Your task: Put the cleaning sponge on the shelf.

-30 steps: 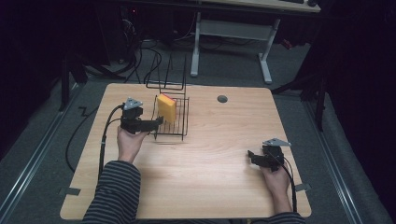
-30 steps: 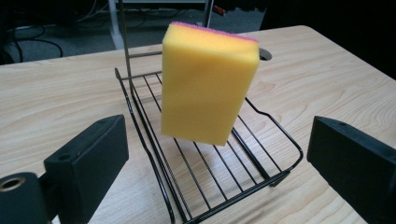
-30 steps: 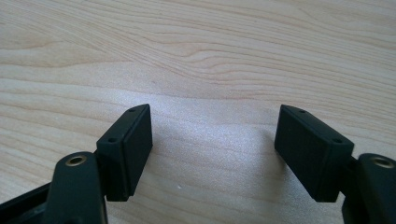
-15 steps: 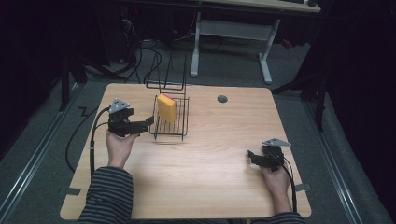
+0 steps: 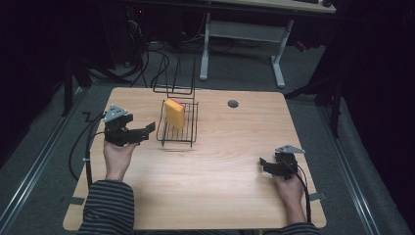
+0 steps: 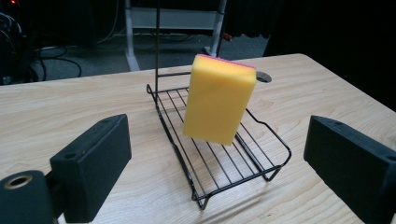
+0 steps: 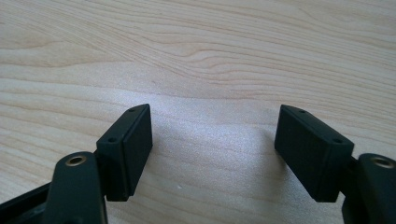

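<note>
A yellow sponge with a pink back (image 5: 174,113) (image 6: 218,99) stands upright in a black wire rack (image 5: 178,133) (image 6: 211,161) on the wooden table. My left gripper (image 5: 149,131) (image 6: 224,165) is held just left of the rack, open, its jaws wide apart and pointing at the sponge with nothing between them. My right gripper (image 5: 264,164) (image 7: 212,140) rests low over the bare table at the right front, open and empty.
A round cable hole (image 5: 233,104) lies in the table (image 5: 220,186) behind and right of the rack. A tall wire frame (image 5: 178,78) rises at the rack's far end. Cables trail off the table's left edge (image 5: 83,147). A desk frame (image 5: 244,34) stands beyond.
My left gripper has drawn back leftward from the rack, leaving the sponge standing in it. The right gripper has stayed put.
</note>
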Tool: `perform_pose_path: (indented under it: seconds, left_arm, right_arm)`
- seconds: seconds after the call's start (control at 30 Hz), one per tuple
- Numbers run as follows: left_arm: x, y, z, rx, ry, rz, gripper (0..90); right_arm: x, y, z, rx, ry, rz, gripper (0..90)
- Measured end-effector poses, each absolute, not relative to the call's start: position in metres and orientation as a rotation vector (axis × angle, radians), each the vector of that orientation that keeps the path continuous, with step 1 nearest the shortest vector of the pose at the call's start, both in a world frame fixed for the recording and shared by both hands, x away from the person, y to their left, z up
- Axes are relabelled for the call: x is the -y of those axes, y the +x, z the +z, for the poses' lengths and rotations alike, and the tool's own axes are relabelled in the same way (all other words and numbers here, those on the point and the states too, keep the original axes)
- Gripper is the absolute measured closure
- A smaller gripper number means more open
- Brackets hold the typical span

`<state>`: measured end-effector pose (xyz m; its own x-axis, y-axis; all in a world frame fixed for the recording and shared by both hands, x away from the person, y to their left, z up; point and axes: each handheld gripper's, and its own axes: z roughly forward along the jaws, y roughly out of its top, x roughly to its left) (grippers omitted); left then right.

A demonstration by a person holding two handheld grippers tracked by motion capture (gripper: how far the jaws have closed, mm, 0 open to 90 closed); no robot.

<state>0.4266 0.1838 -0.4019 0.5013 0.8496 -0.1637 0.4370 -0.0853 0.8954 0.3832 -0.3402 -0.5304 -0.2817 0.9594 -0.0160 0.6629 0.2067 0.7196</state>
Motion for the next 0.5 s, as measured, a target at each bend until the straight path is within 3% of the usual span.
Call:
perform_pose_path:
  seconds: [0.5]
  left_arm:
    - [-0.207,0.405,-0.402,-1.134,1.631,0.458,8.0]
  right_arm:
    - [0.34,0.383,-0.53,-2.021,1.504,0.844,28.1]
